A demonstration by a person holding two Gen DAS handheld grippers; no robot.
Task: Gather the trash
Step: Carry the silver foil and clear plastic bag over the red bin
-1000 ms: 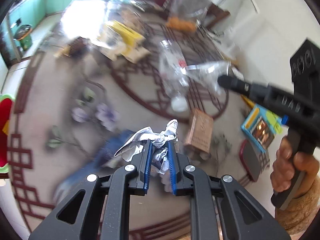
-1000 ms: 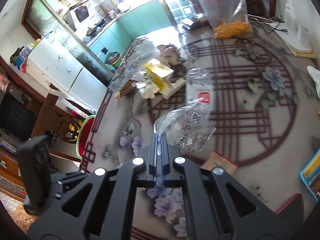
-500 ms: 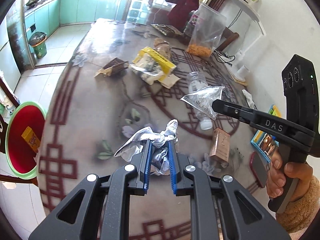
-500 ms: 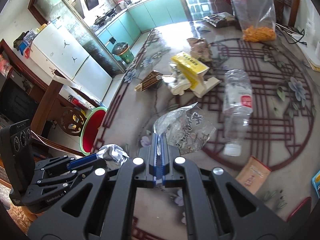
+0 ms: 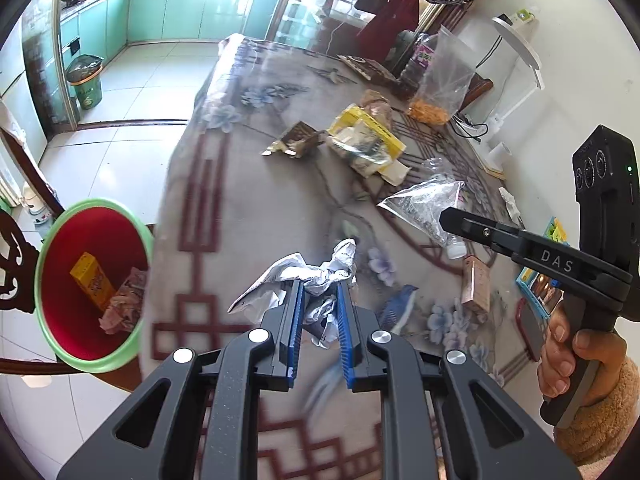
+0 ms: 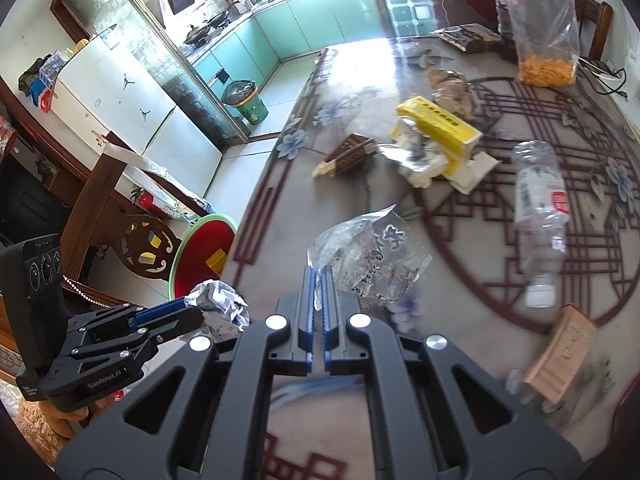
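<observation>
Glass-topped floral table (image 5: pixel 248 208), teal kitchen behind; left claw (image 5: pixel 318 292) clamps crumpled paper (image 5: pixel 304 276), right claw (image 6: pixel 319 280) pinches plastic bag (image 6: pixel 372 256).

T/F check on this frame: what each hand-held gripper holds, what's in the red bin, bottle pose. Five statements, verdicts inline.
1. The left hand-held gripper grips crumpled paper. True.
2. The right hand-held gripper is open and holds nothing. False: it is shut on a clear plastic bag.
3. The red bin is empty. False: a yellow box and crumpled trash lie inside.
4. The plastic bottle lies on its side on the table. True.
5. The yellow carton is inside the bin. False: it lies on the table.
</observation>
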